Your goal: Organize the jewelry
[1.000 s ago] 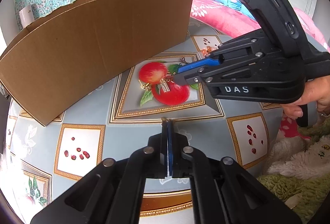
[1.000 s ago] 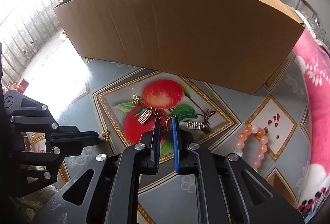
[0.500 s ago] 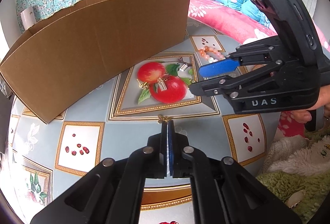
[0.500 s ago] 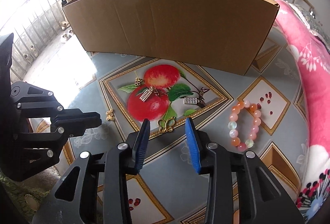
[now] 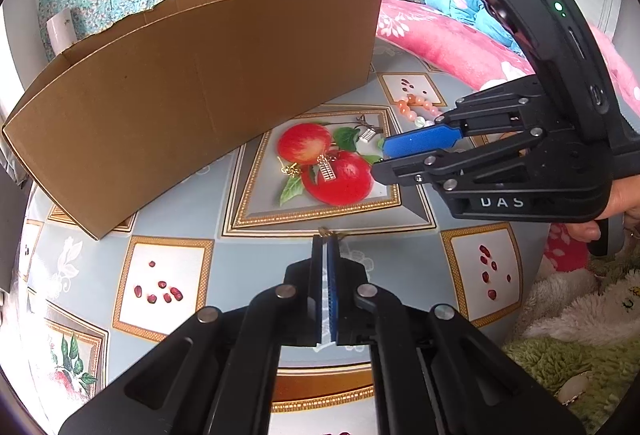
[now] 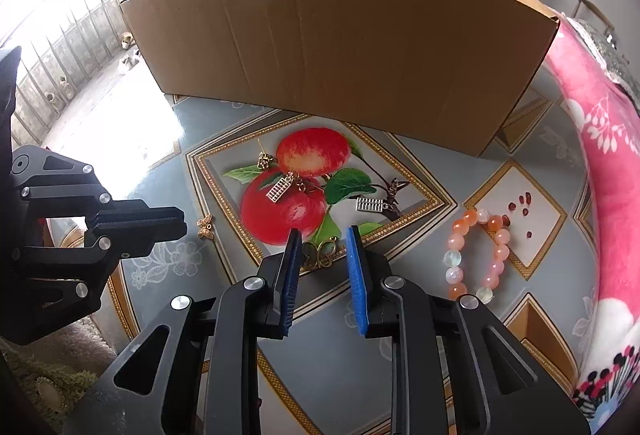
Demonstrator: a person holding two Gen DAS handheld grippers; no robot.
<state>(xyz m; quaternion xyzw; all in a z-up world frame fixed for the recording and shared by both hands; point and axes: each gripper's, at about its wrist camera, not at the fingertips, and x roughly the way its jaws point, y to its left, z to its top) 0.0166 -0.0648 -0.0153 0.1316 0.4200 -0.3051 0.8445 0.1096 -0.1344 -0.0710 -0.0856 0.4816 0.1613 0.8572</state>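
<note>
Right gripper (image 6: 323, 249): jaws spread, holding nothing, poised over gold butterfly charm (image 6: 318, 253) at the near edge of the apple print (image 6: 298, 191), apparently for pickup.

Left gripper (image 5: 328, 241): jaws pressed together; small gold butterfly (image 6: 205, 225) at tips, grip uncertain.

Abacus charms (image 6: 280, 189) upon the print; cardboard box (image 6: 340, 47) behind.

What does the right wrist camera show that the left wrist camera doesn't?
Only the right wrist view shows a large gold butterfly charm, seen between the open right gripper's fingertips. Only the left wrist view shows the hand holding that gripper. Both show the cardboard box, the abacus charm on the apple and the bead bracelet.
</note>
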